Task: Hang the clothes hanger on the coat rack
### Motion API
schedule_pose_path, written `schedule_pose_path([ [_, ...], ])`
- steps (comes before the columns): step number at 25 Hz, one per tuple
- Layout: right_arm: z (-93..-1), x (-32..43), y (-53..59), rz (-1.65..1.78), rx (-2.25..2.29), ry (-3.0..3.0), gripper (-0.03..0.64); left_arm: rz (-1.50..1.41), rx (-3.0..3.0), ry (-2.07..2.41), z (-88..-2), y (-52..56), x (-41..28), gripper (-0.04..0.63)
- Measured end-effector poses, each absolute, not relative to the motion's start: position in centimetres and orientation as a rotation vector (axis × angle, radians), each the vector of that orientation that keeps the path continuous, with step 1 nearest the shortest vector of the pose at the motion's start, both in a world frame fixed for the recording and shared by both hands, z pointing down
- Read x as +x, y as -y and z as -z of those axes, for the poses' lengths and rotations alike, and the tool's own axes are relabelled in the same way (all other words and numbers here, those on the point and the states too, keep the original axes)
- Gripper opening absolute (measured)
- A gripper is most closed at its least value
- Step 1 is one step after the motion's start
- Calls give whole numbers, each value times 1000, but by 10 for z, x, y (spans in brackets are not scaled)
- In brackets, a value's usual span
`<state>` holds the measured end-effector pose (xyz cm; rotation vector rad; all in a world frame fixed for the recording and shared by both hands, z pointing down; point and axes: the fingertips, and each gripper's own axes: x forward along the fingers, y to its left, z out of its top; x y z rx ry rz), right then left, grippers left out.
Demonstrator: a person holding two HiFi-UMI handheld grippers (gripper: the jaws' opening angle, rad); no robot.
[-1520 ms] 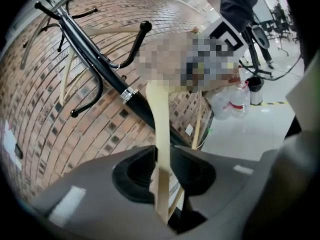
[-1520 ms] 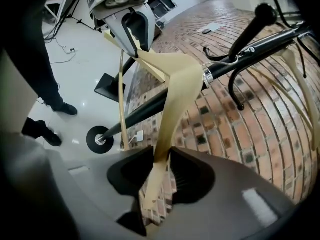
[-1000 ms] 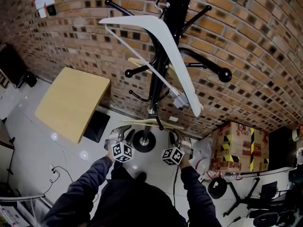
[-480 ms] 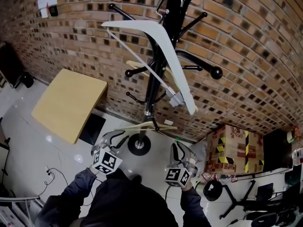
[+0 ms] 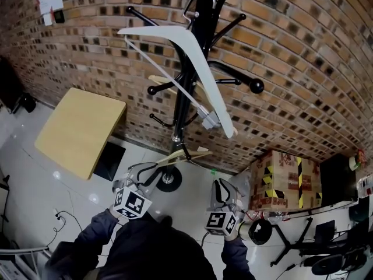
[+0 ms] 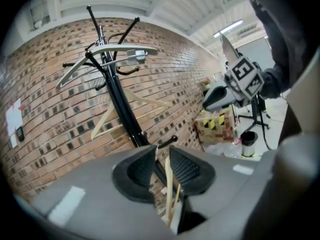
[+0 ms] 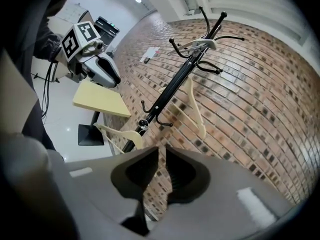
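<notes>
A black coat rack (image 5: 192,69) stands against the brick wall. A white hanger (image 5: 192,57) hangs from its top, and a wooden hanger (image 5: 169,81) hangs lower behind the pole. My left gripper (image 5: 148,171) is shut on another wooden hanger (image 5: 185,154), which juts right near the pole's foot. In the left gripper view its bar (image 6: 167,184) runs between the pads of the left gripper (image 6: 162,156). My right gripper (image 5: 221,186) is apart from it. The jaws of the right gripper (image 7: 161,156) are closing to a narrow gap with nothing between them.
A yellow table (image 5: 78,130) stands left of the rack with a black pedestal base (image 5: 111,161) beneath it. The rack's round base (image 5: 169,179) is on the floor. A taped cardboard box (image 5: 284,179), a black bin (image 5: 259,231) and chair legs (image 5: 315,255) are on the right.
Both grippers have drawn apart and sit lower in the head view. The held wooden hanger has tipped, its right end now higher. The right jaws have narrowed.
</notes>
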<state>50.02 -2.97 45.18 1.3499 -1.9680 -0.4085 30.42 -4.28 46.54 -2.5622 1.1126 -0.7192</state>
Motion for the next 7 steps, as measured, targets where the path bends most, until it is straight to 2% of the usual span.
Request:
schedule_pose_path([
  [7, -428, 496, 12, 383, 1401, 2046, 52, 680, -2575, -1092, -452, 34, 317, 92],
])
